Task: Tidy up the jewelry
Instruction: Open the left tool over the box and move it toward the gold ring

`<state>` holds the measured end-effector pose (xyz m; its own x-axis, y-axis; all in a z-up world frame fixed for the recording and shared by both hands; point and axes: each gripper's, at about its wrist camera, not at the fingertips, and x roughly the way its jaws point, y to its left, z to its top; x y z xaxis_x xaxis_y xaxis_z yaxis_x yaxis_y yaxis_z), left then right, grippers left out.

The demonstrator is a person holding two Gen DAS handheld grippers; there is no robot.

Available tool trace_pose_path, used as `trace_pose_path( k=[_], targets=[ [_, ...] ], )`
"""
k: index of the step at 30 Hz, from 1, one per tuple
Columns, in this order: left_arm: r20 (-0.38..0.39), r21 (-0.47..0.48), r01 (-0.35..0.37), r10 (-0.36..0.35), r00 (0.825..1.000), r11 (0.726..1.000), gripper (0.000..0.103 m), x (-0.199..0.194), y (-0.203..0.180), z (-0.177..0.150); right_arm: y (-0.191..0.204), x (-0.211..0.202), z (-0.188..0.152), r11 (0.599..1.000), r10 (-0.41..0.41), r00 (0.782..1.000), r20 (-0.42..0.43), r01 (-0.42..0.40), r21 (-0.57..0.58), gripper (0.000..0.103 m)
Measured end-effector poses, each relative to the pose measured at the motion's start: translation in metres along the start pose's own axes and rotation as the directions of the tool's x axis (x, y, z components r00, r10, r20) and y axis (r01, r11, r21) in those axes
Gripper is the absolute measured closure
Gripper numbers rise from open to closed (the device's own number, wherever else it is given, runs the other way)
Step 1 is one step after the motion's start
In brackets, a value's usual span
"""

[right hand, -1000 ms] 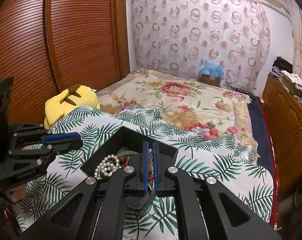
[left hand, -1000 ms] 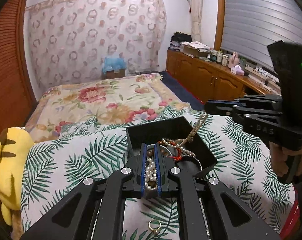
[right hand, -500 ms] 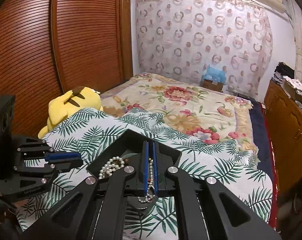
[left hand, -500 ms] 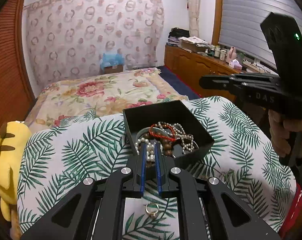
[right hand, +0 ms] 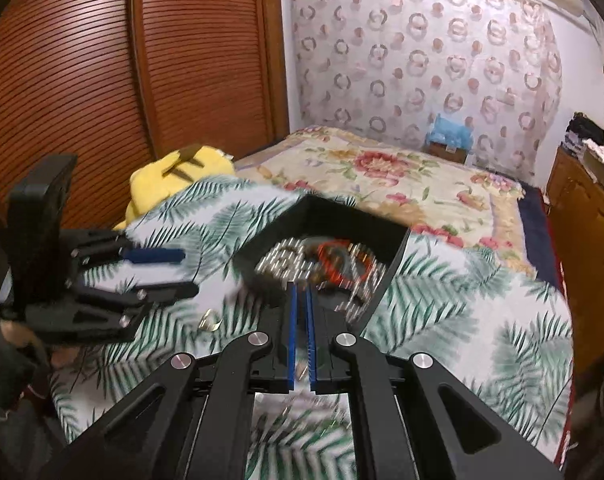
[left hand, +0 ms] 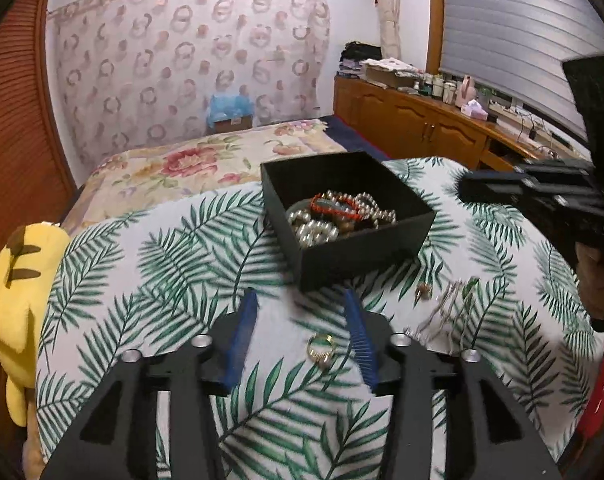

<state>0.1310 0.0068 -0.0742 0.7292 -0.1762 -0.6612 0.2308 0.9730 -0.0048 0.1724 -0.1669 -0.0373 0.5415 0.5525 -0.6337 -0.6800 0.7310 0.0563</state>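
A black open box [left hand: 365,244] sits on the palm-leaf cloth and holds pearl strands [left hand: 313,230] and a red bracelet [left hand: 333,204]; the box also shows in the right wrist view [right hand: 385,280]. My left gripper [left hand: 300,300] is open and empty, just short of the box, with a gold ring [left hand: 321,346] lying between its fingers. A small earring [left hand: 422,290] and a thin silver chain [left hand: 441,312] lie to the right. My right gripper [right hand: 300,290] is shut and empty at the box's near wall.
A yellow plush toy [left hand: 12,280] lies at the cloth's left edge. Beyond the cloth is a floral bedspread [left hand: 206,164]. Wooden cabinets [left hand: 417,124] with clutter run along the right. A louvred wooden wardrobe [right hand: 102,80] stands on the left.
My left gripper let go of the pearl strand, which now lies in the box, pulled back and opened. My right gripper moved off the box and holds no beads now.
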Motion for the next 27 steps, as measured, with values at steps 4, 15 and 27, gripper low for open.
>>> trace_pose_path(
  k=[4, 15, 27],
  targets=[
    [-0.016, -0.003, -0.035, 0.035, 0.999, 0.999, 0.027, 0.002, 0.006, -0.011, 0.012, 0.001, -0.024, 1.000, 0.023, 0.999, -0.031, -0.023, 0.008, 0.090],
    [-0.103, 0.015, -0.049, 0.050, 0.993, 0.999, 0.012, 0.015, 0.016, -0.032, 0.036, 0.013, -0.052, 0.997, 0.076, 0.993, -0.086, -0.076, -0.001, 0.071],
    [-0.177, 0.021, -0.035, 0.038, 0.983, 0.999, 0.011, 0.030, 0.016, -0.039, 0.054, 0.038, -0.060, 0.995, 0.073, 0.979, -0.189, -0.085, -0.055, 0.071]
  ],
)
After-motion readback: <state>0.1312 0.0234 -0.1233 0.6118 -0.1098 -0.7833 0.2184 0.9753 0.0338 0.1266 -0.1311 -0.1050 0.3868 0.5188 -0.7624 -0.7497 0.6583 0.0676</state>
